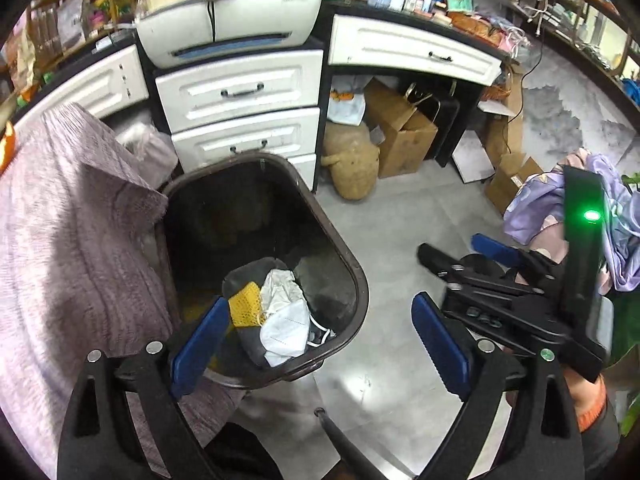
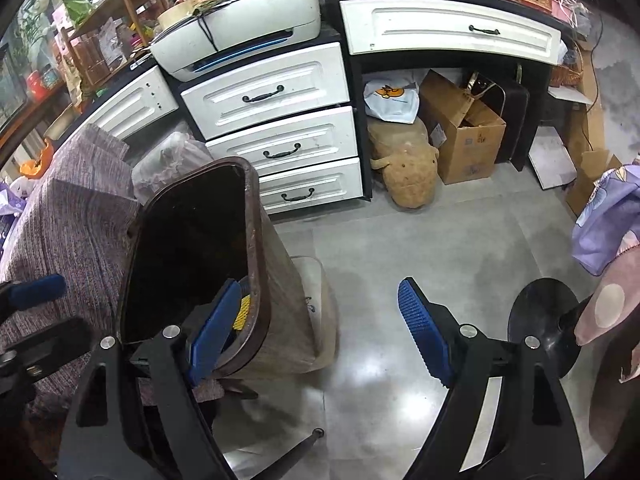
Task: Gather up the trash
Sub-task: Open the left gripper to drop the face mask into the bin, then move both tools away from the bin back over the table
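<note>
A brown trash bin (image 1: 347, 257) stands on the grey floor beside a cloth-covered seat. At its bottom lie a white face mask (image 1: 285, 316), a yellow mesh piece (image 1: 245, 309) and dark scraps. My left gripper (image 1: 320, 340) hovers above the bin's near rim, open, with nothing between its blue pads (image 1: 198, 338). The right gripper (image 2: 320, 330) is open and holds nothing; its left finger overlaps the bin's rim (image 2: 256, 240) in the right wrist view. The left wrist view shows the right gripper (image 1: 460, 254) over the floor to the right of the bin.
White drawers (image 2: 276, 80) with a printer (image 2: 240, 28) on top stand behind the bin. Under the desk are cardboard boxes (image 2: 464, 136) and a tan stuffed toy (image 2: 408, 172). A mauve cloth (image 1: 68, 240) lies left, purple fabric (image 1: 616, 216) right, a black round base (image 2: 540, 320) nearby.
</note>
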`<state>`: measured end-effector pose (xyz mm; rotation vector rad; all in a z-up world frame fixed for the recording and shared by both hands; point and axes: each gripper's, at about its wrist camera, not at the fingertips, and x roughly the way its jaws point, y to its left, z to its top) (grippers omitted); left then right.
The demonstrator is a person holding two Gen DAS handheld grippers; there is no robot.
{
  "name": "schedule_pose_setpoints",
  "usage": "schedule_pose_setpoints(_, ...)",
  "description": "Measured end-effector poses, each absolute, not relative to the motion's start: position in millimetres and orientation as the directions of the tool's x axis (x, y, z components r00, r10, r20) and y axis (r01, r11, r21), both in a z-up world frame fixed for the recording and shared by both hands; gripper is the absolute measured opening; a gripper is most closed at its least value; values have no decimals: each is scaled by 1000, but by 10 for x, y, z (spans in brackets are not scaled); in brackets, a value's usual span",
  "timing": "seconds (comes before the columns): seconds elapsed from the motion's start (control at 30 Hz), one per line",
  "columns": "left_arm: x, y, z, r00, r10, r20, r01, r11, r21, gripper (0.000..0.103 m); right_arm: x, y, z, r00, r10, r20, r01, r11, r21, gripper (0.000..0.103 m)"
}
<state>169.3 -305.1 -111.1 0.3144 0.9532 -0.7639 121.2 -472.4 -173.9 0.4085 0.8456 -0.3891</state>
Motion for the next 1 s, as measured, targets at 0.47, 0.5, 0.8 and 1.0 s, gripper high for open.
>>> schedule_pose_setpoints(0.47,1328,-2642,-727,462,-470,-752,700,714,-16,92,1259,-4426,-1516,641,-139,-755,409,894,183,81)
schedule_pose_setpoints(0.5,1306,-2611,-705,470,-468,-748,696,718,-11,92,1267,-4378,-1468,650,-135,-748,396,900,181,82)
schedule_pose_setpoints(0.8,1166,-2080,-369,557,-457,-694,648,761,19,97,1411,-3829,-1019,720,-38,-693,214,962,170,83)
schedule_pose_setpoints(1.0,1135,-1663,-219,621,-400,-674,587,807,62,97,1564,-3233,-734,748,70,-660,32,989,142,84)
